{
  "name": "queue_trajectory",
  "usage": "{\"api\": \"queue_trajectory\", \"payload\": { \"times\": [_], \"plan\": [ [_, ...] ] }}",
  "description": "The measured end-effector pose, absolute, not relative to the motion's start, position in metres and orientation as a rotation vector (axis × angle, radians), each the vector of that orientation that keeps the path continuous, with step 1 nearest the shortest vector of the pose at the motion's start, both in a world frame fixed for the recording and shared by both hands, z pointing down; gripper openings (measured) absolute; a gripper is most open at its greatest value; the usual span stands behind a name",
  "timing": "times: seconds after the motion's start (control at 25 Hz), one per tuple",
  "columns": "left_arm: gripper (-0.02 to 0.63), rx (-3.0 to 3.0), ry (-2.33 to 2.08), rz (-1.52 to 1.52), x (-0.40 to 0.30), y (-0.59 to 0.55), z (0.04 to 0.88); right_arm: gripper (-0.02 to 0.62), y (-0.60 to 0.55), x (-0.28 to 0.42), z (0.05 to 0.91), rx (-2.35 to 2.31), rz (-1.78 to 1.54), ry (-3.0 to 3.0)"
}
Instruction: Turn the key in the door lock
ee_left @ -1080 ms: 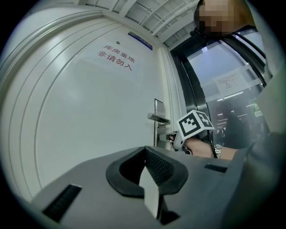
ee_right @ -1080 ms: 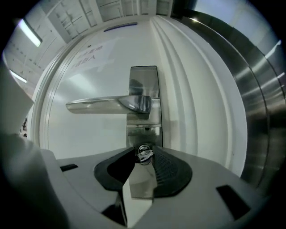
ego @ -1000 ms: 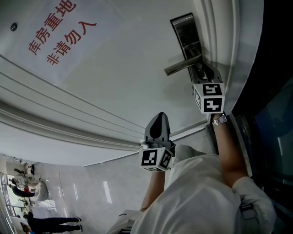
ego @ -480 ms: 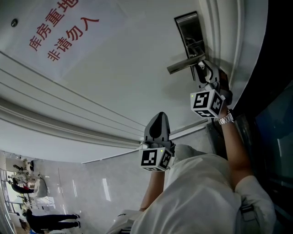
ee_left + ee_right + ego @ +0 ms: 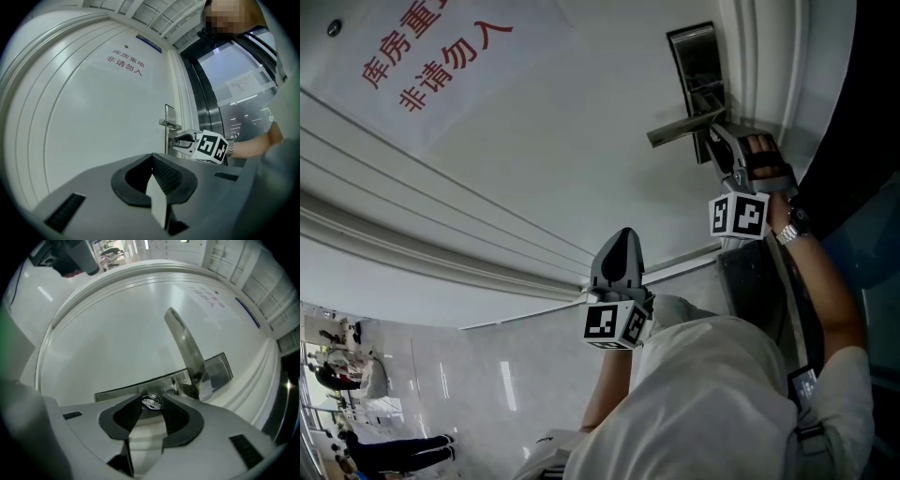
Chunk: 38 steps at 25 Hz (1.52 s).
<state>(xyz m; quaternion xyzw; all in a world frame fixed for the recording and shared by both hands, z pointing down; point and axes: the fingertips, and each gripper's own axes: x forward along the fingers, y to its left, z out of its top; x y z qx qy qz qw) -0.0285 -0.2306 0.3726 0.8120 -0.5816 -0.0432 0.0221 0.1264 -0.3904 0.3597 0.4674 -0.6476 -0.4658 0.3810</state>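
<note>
Right gripper: fingers clamped on key; lock plate behind tips, door handle just beside. Left gripper: fingers together, empty; bare door ahead.

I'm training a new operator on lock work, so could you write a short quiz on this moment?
1. True or false: the left gripper is shut and holds nothing.
2. Fill in: in the left gripper view, the right gripper is ____ the lever handle.
3. The right gripper's jaws clamp: A) the lever handle B) the key C) nothing.
Key: 1 true; 2 below; 3 B.
</note>
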Motion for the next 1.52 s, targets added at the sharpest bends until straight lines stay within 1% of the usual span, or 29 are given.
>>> {"api": "queue_trajectory", "payload": {
  "times": [0.24, 0.44, 0.72, 1.2, 1.32, 1.44, 1.52],
  "plan": [
    [0.009, 2.526, -1.796, -0.146, -0.026, -0.229, 0.369, 0.118, -0.387, 0.125, 0.363, 1.045, -1.347, -1.474],
    [0.009, 2.539, -1.786, -0.144, -0.023, -0.225, 0.368, 0.110, -0.388, 0.127, 0.365, 1.037, -1.363, -1.381],
    [0.009, 2.528, -1.800, -0.144, -0.027, -0.216, 0.367, 0.088, -0.389, 0.129, 0.364, 1.078, -1.288, -1.396],
    [0.009, 2.502, -1.813, -0.148, -0.029, -0.206, 0.372, 0.086, -0.392, 0.132, 0.358, 1.338, -0.987, -1.680],
    [0.009, 2.505, -1.807, -0.143, -0.025, -0.205, 0.371, 0.058, -0.392, 0.134, 0.356, 1.411, -0.906, -1.770],
    [0.009, 2.508, -1.807, -0.139, -0.023, -0.205, 0.371, 0.013, -0.393, 0.136, 0.356, 1.473, -0.838, -1.843],
    [0.009, 2.507, -1.809, -0.136, -0.023, -0.205, 0.371, 0.011, -0.393, 0.138, 0.355, 1.512, -0.753, -1.921]
  ]
}}
